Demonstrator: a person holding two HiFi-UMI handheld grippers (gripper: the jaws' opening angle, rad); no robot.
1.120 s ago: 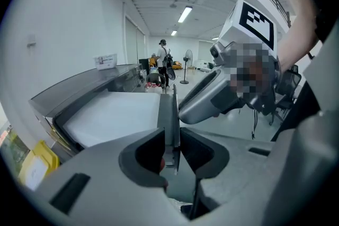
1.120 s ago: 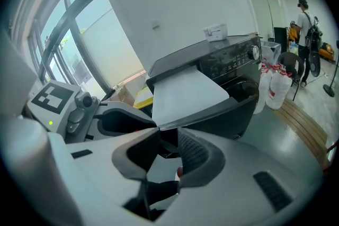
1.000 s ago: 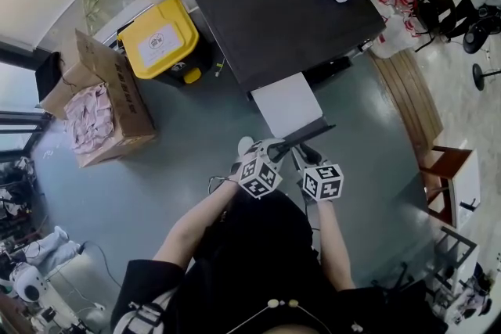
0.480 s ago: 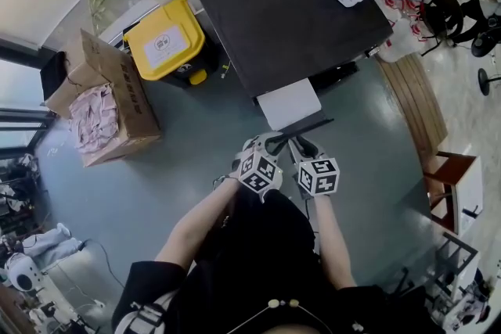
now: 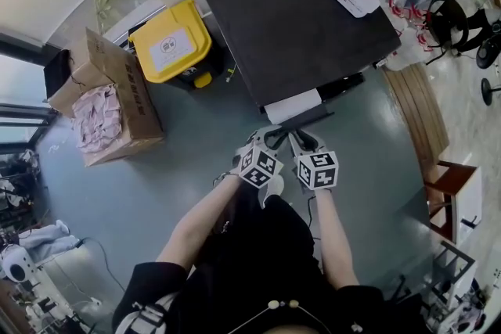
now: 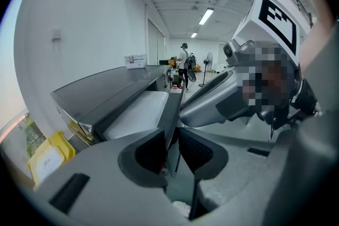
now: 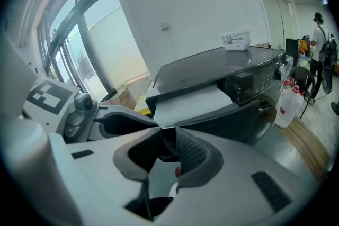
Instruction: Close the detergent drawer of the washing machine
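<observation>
The dark grey washing machine (image 5: 297, 19) fills the head view from 12 to 2 o'clock. At its 7 o'clock corner the white plastic detergent drawer (image 5: 293, 107) is not yet home: a narrow strip of its white tray shows behind its flat dark front panel (image 5: 307, 118), so I judge the closing well advanced but unfinished.

Both claws sit at 6 o'clock of that panel, side by side. The left claw (image 6: 170, 137) has just been closing and pinches the panel's thin edge between its pads. The right claw (image 7: 165, 140) has also just been closing, but its jaws are apart: the panel's end lies in the gap, and the ribbed pad (image 7: 192, 152) seems to stand clear of it.

To finish well, push straight along the drawer's own line, toward about 12 o'clock. Keep both claws level with each other so the panel stays square to the machine's front and the tray does not jam in its slot. Keep the pressure even until the panel lies flush, and let the claws go before they are caught against the machine's face.
</observation>
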